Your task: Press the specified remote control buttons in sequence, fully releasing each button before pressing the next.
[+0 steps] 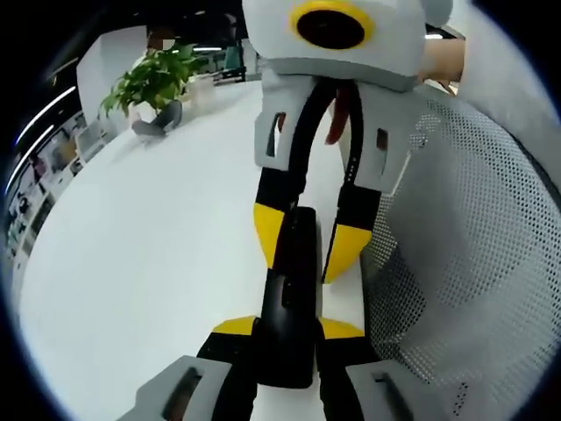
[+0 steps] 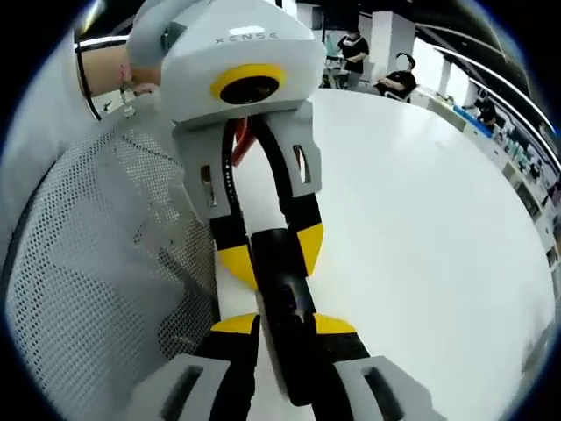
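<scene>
Two grippers meet on one black remote control, one at each end of it. In your left gripper view, your left gripper has its yellow-tipped jaws closed narrow on the near end of the remote, one tip pressed to each long side. The right gripper comes in from the top of that view, its yellow tips bracketing the far end of the same remote; both tips look to touch its sides.

In your right gripper view the arrangement mirrors: your right gripper has its jaws drawn in against the near end of the remote control, while the left gripper reaches down from above and pinches the far end. The remote's face is dark and glossy; buttons are too dim to pick out, and you cannot tell whether any is pressed.

The remote sits over a white table, just beside the table's edge. Whether it rests on the surface or is held just clear of it cannot be told. A person's grey mesh-covered garment lies close along that edge.

Farther across the table stands a potted green plant. In your right gripper view, people in dark clothes sit at the far end of the table.
</scene>
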Demonstrator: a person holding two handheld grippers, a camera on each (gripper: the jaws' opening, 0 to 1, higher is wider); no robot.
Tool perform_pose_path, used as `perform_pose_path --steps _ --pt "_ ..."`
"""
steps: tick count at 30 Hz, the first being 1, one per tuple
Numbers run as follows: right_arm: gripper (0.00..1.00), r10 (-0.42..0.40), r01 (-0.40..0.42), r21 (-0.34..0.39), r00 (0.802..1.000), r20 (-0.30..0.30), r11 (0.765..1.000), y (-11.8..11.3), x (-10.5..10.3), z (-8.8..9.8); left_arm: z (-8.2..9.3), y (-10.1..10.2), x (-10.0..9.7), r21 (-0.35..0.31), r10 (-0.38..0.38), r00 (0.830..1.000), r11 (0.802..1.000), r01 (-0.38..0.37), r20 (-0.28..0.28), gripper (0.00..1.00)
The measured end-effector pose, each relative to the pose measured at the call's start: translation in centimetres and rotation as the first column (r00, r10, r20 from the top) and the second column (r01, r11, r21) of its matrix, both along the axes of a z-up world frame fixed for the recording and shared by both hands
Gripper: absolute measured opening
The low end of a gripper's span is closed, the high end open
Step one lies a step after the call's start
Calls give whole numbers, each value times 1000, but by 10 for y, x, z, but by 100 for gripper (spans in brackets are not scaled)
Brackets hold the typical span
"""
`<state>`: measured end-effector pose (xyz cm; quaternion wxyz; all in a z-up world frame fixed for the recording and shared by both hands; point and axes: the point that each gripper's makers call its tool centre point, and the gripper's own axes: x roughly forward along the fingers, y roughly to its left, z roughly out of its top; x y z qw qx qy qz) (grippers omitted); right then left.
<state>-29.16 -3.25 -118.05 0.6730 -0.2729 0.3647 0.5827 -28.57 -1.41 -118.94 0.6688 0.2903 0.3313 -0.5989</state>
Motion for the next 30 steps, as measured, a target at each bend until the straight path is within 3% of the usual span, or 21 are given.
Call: perform_pose_path --steps 14,16,18,19,23,30 --pt "28 136 -136 0 990 -25 991 -2 -3 -3 0 0 0 -6 -17 1000 1000 17 0 24" --pt "32 174 -175 -43 985 -22 984 -7 -4 -8 0 0 0 -6 -23 1000 1000 23 1 25" --pt "30 263 -257 -131 965 27 957 -16 -1 -16 0 0 0 -5 -30 1000 1000 30 -1 24" --pt "29 287 -278 -130 957 48 952 -15 -1 -17 0 0 0 -4 -36 999 999 36 -1 24" --pt "21 267 -259 -124 962 53 958 -15 3 -18 0 0 -1 -4 -55 998 998 55 -2 25" --pt "21 239 -233 -96 970 47 968 -16 4 -9 1 0 0 -75 -13 1000 997 12 -1 25"
